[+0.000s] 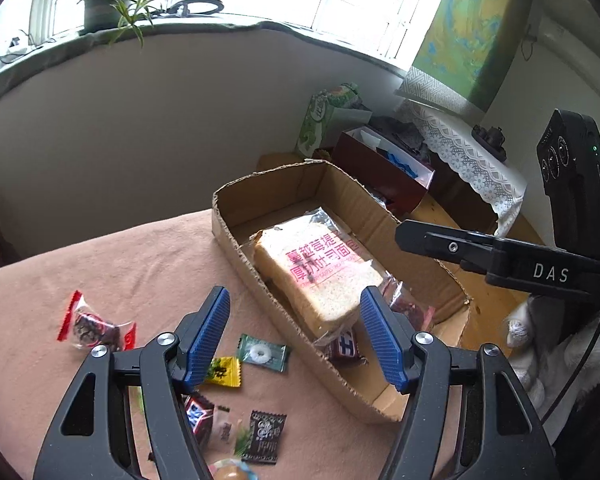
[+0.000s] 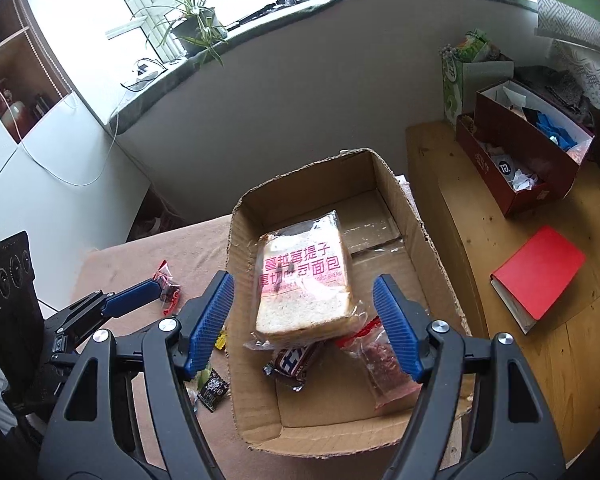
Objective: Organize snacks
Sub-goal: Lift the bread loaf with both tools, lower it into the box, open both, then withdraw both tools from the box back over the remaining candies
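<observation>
Cardboard box point(image 2: 420, 240): collecting point, holding bagged bread point(image 2: 304, 280) atop chocolate bar point(image 2: 292, 364). Loose candies point(image 1: 260, 354) left of box, presumably awaiting transfer. Left gripper point(image 1: 292, 336), right gripper point(image 2: 304, 320): fingers spread, empty.

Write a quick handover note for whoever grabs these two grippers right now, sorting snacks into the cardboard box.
Left gripper: open, empty, above the box's near-left edge.
Right gripper: open, empty, above the cardboard box.
Done: the bread pack, a chocolate bar and a red-edged clear packet lie in the box.
Left: loose on the pink cloth are a red-edged packet, green mint, yellow candy, black sachet, and a few more pieces partly hidden under the left gripper.
</observation>
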`<action>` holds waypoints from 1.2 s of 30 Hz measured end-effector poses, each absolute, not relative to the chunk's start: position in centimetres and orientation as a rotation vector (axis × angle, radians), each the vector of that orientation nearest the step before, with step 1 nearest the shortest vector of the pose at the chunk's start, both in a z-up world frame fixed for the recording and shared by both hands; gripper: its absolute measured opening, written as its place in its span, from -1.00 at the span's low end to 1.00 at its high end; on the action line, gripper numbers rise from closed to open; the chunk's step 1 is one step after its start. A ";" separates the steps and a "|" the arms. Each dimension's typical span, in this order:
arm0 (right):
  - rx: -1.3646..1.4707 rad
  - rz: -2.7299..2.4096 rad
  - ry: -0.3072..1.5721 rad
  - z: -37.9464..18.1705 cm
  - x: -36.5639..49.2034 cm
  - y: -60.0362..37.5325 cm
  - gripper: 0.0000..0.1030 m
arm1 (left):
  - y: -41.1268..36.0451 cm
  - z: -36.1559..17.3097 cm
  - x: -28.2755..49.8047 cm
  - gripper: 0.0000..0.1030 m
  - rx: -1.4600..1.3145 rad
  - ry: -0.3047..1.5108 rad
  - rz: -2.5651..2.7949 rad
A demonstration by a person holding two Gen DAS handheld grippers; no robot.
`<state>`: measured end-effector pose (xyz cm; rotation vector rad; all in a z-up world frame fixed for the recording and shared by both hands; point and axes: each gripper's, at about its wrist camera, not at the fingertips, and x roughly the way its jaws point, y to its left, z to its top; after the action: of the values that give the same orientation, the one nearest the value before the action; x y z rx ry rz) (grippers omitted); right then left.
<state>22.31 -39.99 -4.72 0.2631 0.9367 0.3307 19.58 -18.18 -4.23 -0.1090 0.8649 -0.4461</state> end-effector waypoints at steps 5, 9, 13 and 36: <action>0.270 0.344 0.914 -4.2 19.6 -37.9 0.46 | -15.4 -3.5 17.6 0.31 -0.108 0.847 -0.444; 0.256 0.364 0.909 -4.1 17.6 -35.7 0.46 | -12.7 -3.0 16.1 0.31 -0.114 0.828 -0.428; 0.234 0.396 0.900 -3.9 15.8 -33.6 0.46 | -9.8 -3.1 14.9 0.31 -0.141 0.822 -0.384; 0.379 0.393 1.090 -12.0 11.8 -28.1 0.17 | -7.0 -9.6 13.2 -0.14 -0.151 0.940 -0.439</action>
<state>11.84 -28.10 -12.05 0.3792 1.0898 0.3933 13.18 -6.96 -9.63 -0.1508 0.9395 -0.4392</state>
